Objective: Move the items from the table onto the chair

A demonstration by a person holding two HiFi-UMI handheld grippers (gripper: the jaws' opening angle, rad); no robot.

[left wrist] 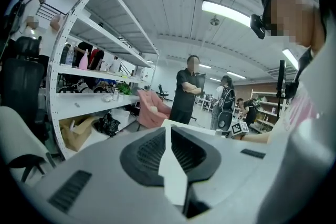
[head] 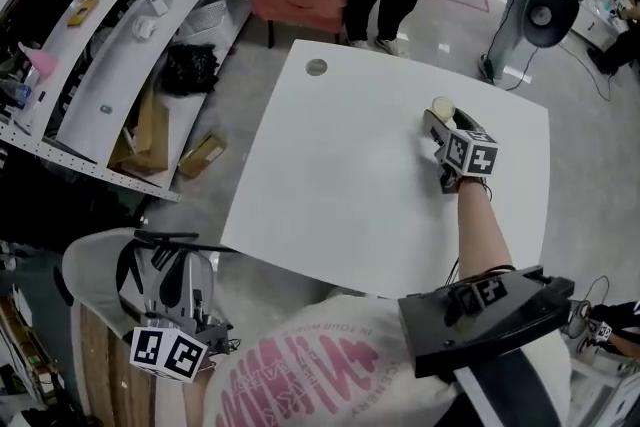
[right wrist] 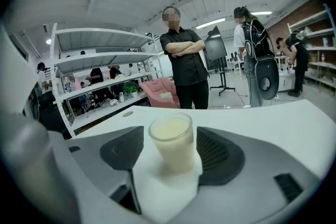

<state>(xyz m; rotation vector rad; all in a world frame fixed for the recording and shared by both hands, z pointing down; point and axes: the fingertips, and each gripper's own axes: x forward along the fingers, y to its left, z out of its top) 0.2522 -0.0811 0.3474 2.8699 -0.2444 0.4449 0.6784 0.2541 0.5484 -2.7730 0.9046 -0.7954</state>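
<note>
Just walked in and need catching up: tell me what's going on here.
A person works with a tool in each hand. The right tool is at the table, jaws open around a small glass with cream-coloured contents, not gripping it. The left tool is shut and empty, low beside a white chair.
</note>
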